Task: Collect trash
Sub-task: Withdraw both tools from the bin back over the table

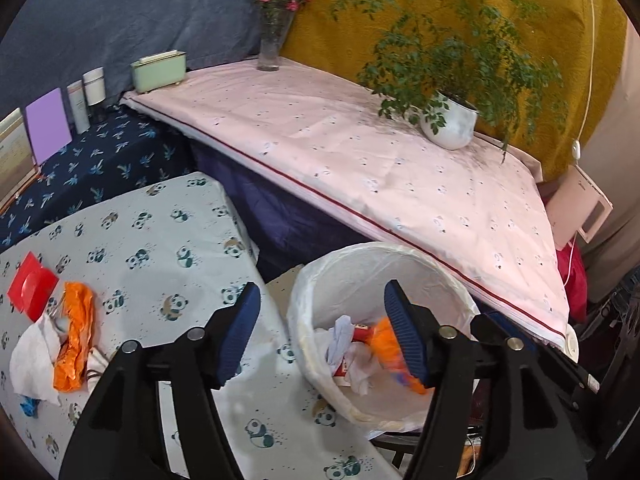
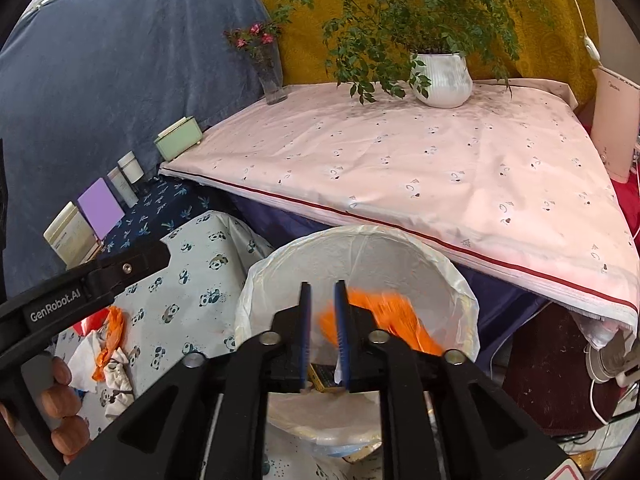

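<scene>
Both grippers hover over the lined bin [image 2: 360, 248]. The left gripper [image 1: 320, 332] gapes wide and empty; the right gripper [image 2: 323, 336] is barely parted, with a blurry orange wrapper [image 2: 384, 316] dropping in. Remaining wrappers [image 1: 74, 340] on the panda cloth [image 1: 160, 248] look light and crinkly, so pinching a bunched fold seems best.

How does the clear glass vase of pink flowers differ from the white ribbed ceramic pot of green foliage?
The glass vase is tall, narrow and see-through; the white pot is squat, round and opaque. The vase holds a few thin stems with pink blooms; the pot carries a wide, spreading green plant. Both stand upright on the pink cloth.
</scene>
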The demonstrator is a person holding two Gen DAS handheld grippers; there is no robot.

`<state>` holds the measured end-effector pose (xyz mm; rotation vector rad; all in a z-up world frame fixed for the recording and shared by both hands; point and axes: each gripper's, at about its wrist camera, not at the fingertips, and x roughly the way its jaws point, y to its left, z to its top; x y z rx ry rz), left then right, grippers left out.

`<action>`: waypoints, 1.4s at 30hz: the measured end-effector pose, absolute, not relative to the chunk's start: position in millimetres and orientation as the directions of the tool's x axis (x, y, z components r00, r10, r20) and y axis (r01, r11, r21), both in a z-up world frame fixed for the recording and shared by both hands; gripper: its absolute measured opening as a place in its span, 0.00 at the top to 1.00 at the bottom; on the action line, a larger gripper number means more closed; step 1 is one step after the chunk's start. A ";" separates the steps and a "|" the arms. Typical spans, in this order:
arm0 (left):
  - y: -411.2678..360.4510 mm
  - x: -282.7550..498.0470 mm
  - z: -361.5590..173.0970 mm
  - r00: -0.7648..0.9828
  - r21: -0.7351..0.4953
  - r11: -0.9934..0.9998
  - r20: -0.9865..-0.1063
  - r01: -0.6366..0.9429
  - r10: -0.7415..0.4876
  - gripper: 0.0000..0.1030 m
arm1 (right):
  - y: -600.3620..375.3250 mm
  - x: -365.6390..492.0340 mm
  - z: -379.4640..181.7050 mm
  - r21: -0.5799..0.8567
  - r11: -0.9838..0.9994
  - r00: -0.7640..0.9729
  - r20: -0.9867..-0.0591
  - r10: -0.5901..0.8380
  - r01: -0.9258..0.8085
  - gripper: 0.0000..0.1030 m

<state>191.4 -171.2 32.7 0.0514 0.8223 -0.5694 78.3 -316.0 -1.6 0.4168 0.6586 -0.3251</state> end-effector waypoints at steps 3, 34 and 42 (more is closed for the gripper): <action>-161.1 190.9 32.4 0.553 -0.171 0.862 -0.704 0.476 -0.445 0.35 | -309.3 78.6 2.8 0.267 0.874 0.752 -0.640 -0.154 0.406 0.76; 34.4 178.2 16.4 0.632 -0.180 0.968 -0.733 0.176 -0.251 0.33 | -155.8 95.8 23.0 0.210 0.965 0.766 -0.643 0.016 0.157 0.51; 81.9 174.5 10.1 0.646 -0.166 0.981 -0.739 0.105 -0.194 0.33 | -112.5 104.8 13.1 0.197 0.976 0.740 -0.670 0.067 0.091 0.51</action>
